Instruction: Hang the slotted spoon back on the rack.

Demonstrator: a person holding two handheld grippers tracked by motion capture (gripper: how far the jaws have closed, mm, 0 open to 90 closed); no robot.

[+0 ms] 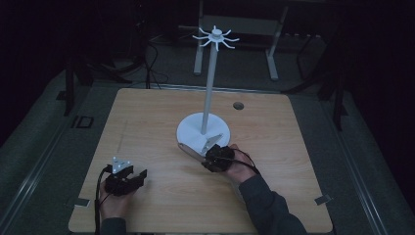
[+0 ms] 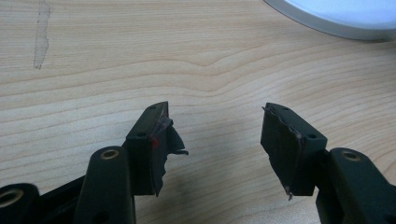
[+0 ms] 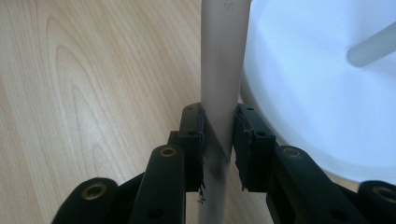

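Note:
A white stand rises mid-table, with a round base [image 1: 195, 129], a thin pole [image 1: 209, 83] and a hooked crown [image 1: 215, 36]. At the base's near rim my right gripper [image 1: 205, 155] is shut on a pale round rod [image 1: 190, 148] that sticks out to the left. In the right gripper view both pads press the rod [image 3: 223, 56] between the fingertips of the right gripper [image 3: 219, 126], beside the white base [image 3: 303, 98]. My left gripper [image 1: 137, 174] rests low at the front left, open. In the left gripper view nothing lies between the left gripper's [image 2: 215, 135] jaws; bare wood is under them.
The wooden table [image 1: 147, 122] has a small round hole [image 1: 238, 105] at the back right. Bits of tape [image 1: 82, 202] mark its front corners. A metal frame [image 1: 235, 24] stands on the dark floor beyond the table. The base's rim [image 2: 336, 21] shows in the left gripper view.

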